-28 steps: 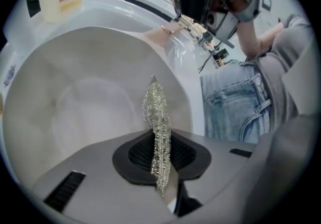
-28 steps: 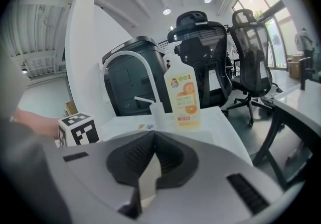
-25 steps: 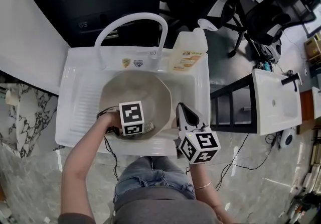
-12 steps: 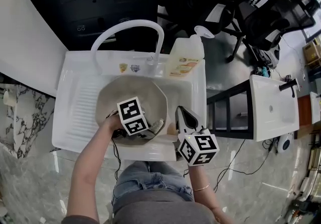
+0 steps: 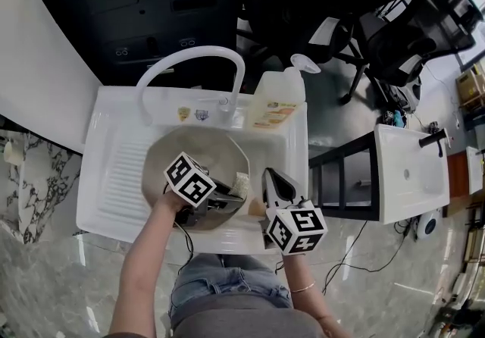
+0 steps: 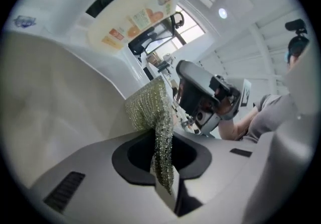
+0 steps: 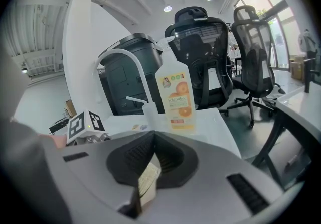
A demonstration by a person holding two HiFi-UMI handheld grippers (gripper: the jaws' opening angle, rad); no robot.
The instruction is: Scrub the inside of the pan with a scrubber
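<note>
A pale beige pan [image 5: 193,151] lies in the white sink [image 5: 114,170]; its wall fills the left of the left gripper view [image 6: 50,107]. My left gripper [image 5: 231,196] is shut on a silvery mesh scrubber [image 5: 241,184], pressed against the pan's near right wall. The scrubber [image 6: 150,110] sticks out past the shut jaws of the left gripper [image 6: 163,168]. My right gripper [image 5: 273,176] stands just right of the pan, beside its tan handle [image 5: 256,208]. The right gripper [image 7: 150,168] is shut, with a pale flat piece [image 7: 147,182], apparently that handle, pinched deep in the jaws.
A white arched faucet [image 5: 189,60] and an orange-labelled soap bottle [image 5: 276,98] stand on the sink's back rim. A black shelf frame [image 5: 345,177] and a second white basin [image 5: 413,162] are to the right. Office chairs [image 5: 394,33] stand behind.
My left gripper has swung the scrubber rightward along the pan's near wall, and its marker cube has turned. The right gripper has stayed beside the pan.
</note>
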